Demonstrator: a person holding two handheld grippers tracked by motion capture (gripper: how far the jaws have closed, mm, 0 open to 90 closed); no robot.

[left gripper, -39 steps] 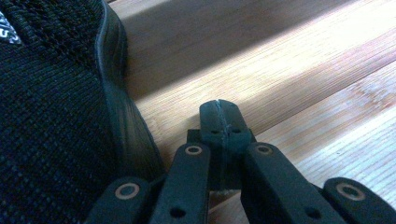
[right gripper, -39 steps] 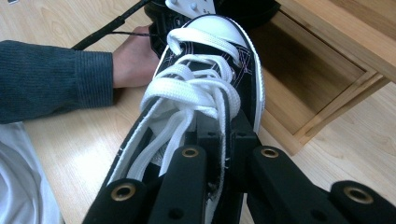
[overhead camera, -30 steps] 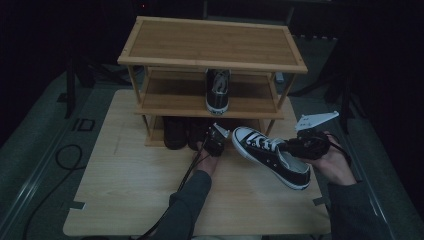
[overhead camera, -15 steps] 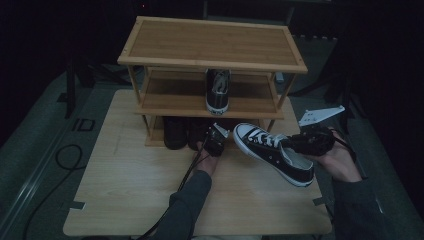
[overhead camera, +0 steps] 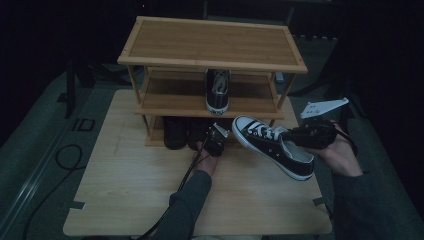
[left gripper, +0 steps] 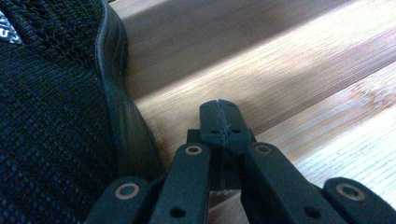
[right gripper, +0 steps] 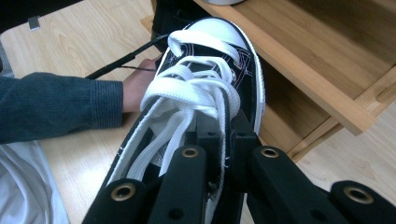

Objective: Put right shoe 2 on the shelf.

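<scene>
Placing this sneaker [overhead camera: 272, 145] well means keeping the right hand-held gripper [overhead camera: 309, 136] clamped on its side wall, toe aimed at the shoe rack [overhead camera: 212, 45]; the left hand-held gripper [overhead camera: 216, 140], jaws together, waits at the rack's foot.

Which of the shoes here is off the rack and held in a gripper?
The black sneaker with white laces, gripped by the right gripper in front of the rack. The matching sneaker stands on the middle shelf; the dark shoes sit at the bottom.
</scene>
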